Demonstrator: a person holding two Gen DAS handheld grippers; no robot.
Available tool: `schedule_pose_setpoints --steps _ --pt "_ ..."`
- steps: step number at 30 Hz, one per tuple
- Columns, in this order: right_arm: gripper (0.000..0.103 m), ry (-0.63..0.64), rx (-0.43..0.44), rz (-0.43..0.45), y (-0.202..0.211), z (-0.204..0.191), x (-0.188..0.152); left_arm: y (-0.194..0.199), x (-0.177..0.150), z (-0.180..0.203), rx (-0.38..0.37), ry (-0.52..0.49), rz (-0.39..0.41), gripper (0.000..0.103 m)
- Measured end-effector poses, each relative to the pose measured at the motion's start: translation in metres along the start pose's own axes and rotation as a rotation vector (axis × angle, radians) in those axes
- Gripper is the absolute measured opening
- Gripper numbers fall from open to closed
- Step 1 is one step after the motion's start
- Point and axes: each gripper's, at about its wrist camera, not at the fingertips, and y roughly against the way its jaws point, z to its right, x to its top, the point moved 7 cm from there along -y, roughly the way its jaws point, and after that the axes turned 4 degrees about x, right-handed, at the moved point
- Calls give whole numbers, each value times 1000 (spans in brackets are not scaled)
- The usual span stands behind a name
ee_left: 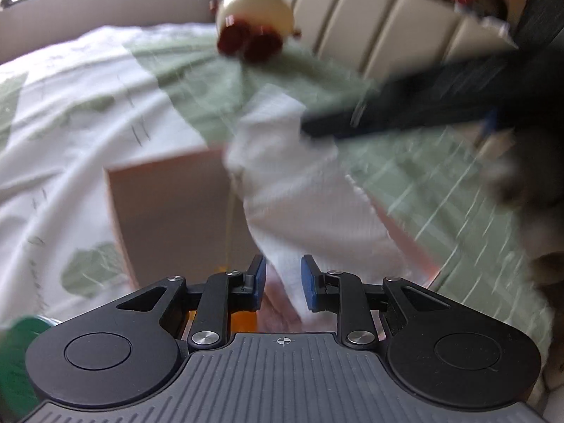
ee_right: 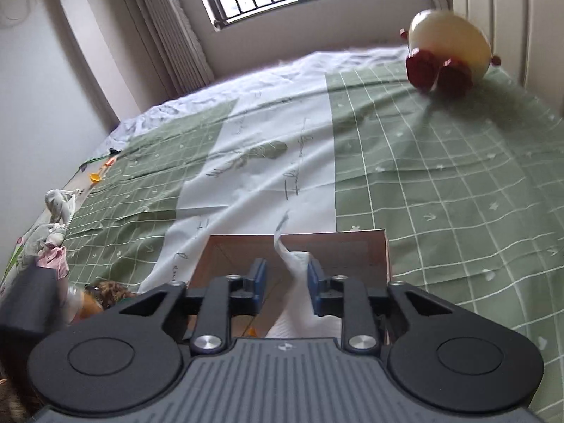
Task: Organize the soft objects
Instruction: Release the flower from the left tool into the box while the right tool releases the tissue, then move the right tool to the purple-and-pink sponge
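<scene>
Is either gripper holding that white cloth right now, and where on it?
Neither. The white cloth hangs between both grippers' open jaws, over the cardboard box.

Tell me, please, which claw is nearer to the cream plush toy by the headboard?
Right, probably. The right claw reaches in from the headboard side, where the plush toy lies; the left claw hangs over the cardboard box farther from it.

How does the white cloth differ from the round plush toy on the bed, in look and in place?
The white cloth is plain white and limp; the round plush toy is cream with dark red parts.
The cloth hangs between the right gripper's fingers at the cardboard box; the toy lies by the headboard.
Both look soft.
</scene>
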Motion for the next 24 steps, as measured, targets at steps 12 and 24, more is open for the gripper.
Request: schedule_pose_setpoints --steps 12,24 --pt "43 -55 -37 61 45 6 -34 108 -21 -26 101 125 187 27" --pt "66 247 -134 186 60 -78 -123 219 -154 -155 311 450 270 27"
